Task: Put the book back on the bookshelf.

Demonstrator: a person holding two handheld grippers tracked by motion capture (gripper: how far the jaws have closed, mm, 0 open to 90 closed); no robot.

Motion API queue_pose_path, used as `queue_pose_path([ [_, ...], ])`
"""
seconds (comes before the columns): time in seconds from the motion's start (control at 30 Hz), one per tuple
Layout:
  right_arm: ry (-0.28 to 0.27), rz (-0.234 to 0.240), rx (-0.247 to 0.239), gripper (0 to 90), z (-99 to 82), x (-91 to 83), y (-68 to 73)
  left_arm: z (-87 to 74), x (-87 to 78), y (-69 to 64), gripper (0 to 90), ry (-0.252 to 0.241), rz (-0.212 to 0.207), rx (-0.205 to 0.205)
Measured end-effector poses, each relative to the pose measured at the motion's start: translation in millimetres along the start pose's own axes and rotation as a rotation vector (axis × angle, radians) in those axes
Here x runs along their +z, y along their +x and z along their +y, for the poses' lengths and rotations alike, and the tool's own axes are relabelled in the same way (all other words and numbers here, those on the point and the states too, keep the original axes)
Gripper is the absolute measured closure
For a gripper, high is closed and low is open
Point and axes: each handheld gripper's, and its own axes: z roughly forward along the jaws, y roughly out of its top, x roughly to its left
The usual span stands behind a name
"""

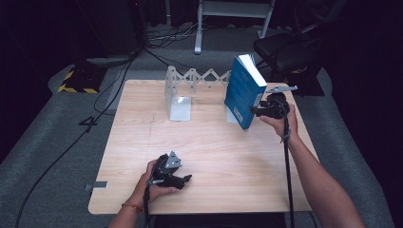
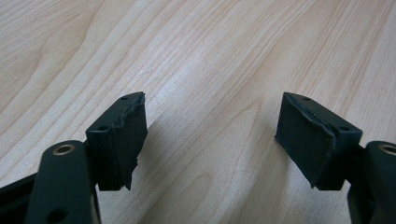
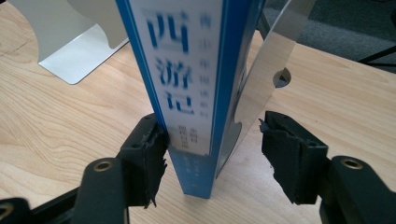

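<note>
From the high view, a blue book (image 1: 244, 90) stood tilted at the far right part of the wooden table (image 1: 209, 142). Its top leaned away toward the far side. The right gripper (image 1: 259, 112) was at the book's near edge, low down, held by the person's right hand (image 1: 281, 121). Just behind the book ran a white folding book rack (image 1: 190, 88) with a flat metal end plate resting on the table. The left gripper (image 1: 183, 179) lay near the front edge of the table in the left hand (image 1: 152, 183), well apart from the book.

In the left gripper view, the two black jaws stood wide apart over bare wood. Nothing was between them, so this gripper was let go and held nothing.

In the right gripper view, the book (image 3: 187, 93) stood upright between the two jaws, with its spine facing the camera. The left pad (image 3: 147, 158) touched the book's side. The right pad (image 3: 289, 158) was apart from it, with a gap. A shiny metal plate (image 3: 266, 70) leaned just beside the book on that side. The jaws were not clamped on the book. The white rack's end plate (image 3: 74, 51) sat farther back on the table.
</note>
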Motion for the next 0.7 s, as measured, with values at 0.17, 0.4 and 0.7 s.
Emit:
queue_pose_path([
  [0.17, 0.010, 0.012, -0.027, 41.8, -13.5, 3.0, -0.9, 0.0, 0.0, 0.0, 25.2, 0.000, 0.000, 0.000],
  [0.4, 0.029, 0.025, -0.047, 38.9, -27.0, 0.2, -5.2, 0.1, 0.1, 0.1, 25.2, 0.000, 0.001, 0.000],
  [0.7, 0.065, 0.039, -0.142, 34.7, -45.7, -11.2, -6.1, 0.2, 0.2, 0.1, 25.2, 0.000, 0.001, 0.000],
])
